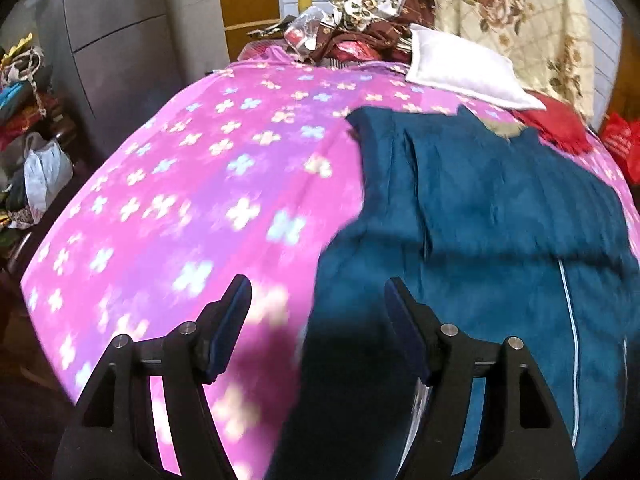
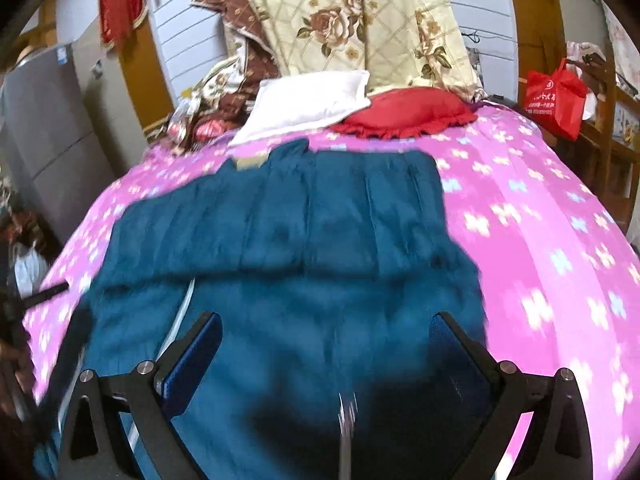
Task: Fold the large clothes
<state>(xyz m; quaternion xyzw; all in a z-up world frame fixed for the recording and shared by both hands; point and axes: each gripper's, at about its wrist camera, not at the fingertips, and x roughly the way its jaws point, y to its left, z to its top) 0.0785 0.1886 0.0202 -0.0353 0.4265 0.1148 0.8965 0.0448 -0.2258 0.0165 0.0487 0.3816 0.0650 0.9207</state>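
Observation:
A large dark teal garment (image 1: 500, 216) lies spread on a bed with a pink flowered sheet (image 1: 192, 184); a light stripe runs along its near part. It fills the middle of the right wrist view (image 2: 304, 240), with one layer folded over across its width. My left gripper (image 1: 318, 296) is open and empty above the garment's left edge, where teal meets pink. My right gripper (image 2: 326, 334) is open wide and empty above the garment's near part. Both views are blurred by motion.
A white pillow (image 2: 308, 100), a red frilled cushion (image 2: 404, 114) and a floral quilt (image 2: 360, 20) lie at the bed's head. A grey cabinet (image 1: 112, 48) and a clothes pile (image 1: 28, 140) stand left. A red bag (image 2: 556, 96) hangs right.

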